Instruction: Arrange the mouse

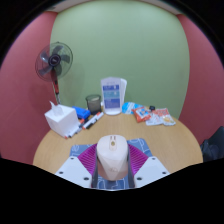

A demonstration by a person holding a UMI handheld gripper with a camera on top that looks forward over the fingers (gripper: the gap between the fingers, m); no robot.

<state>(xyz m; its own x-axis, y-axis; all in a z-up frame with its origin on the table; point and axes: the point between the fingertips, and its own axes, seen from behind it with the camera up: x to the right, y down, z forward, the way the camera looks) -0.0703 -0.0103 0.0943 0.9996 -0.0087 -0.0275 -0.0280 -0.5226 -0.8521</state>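
A pale beige computer mouse (112,156) sits between my gripper's (112,165) two fingers, its nose pointing ahead. The purple pads (87,157) press against both of its sides, so the fingers are shut on it. The mouse is held over the near edge of a round wooden table (150,140). A patterned blue-and-white mat (143,149) lies under and beside the fingers.
Beyond the fingers stand a white box (60,119), a dark cup (93,102), a blue-and-white pitcher-like container (115,94) and colourful packets (155,116). A black fan (54,62) stands behind the table. Pens (89,121) lie near the box.
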